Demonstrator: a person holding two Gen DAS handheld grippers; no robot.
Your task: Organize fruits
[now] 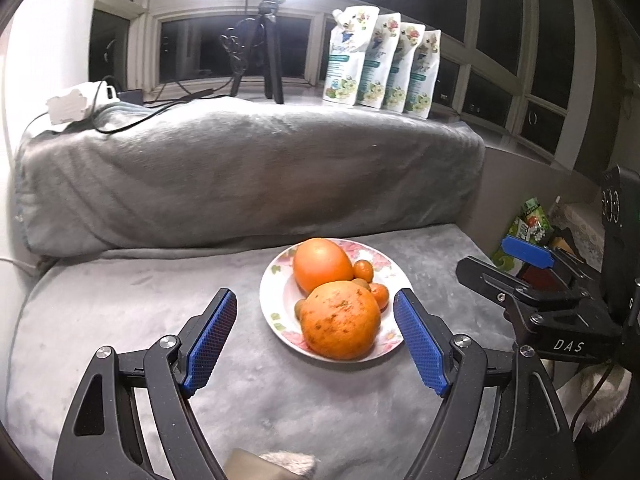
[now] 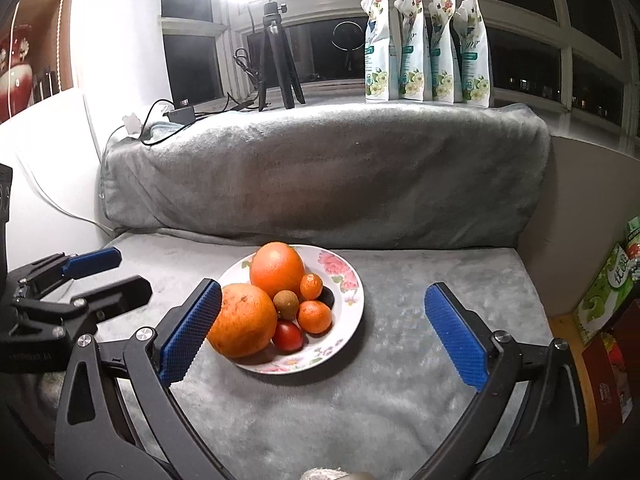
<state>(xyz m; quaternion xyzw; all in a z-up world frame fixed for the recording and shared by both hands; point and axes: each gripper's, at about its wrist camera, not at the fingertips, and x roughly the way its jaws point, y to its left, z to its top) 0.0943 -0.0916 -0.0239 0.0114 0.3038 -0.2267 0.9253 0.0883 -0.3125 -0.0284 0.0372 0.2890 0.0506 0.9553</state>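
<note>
Fingers (image 1: 216, 336) spread, plate (image 1: 276, 300) of fruit between

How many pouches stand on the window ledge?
4, side by side in a row behind the grey cushion: pouches. None seems hidden.
</note>
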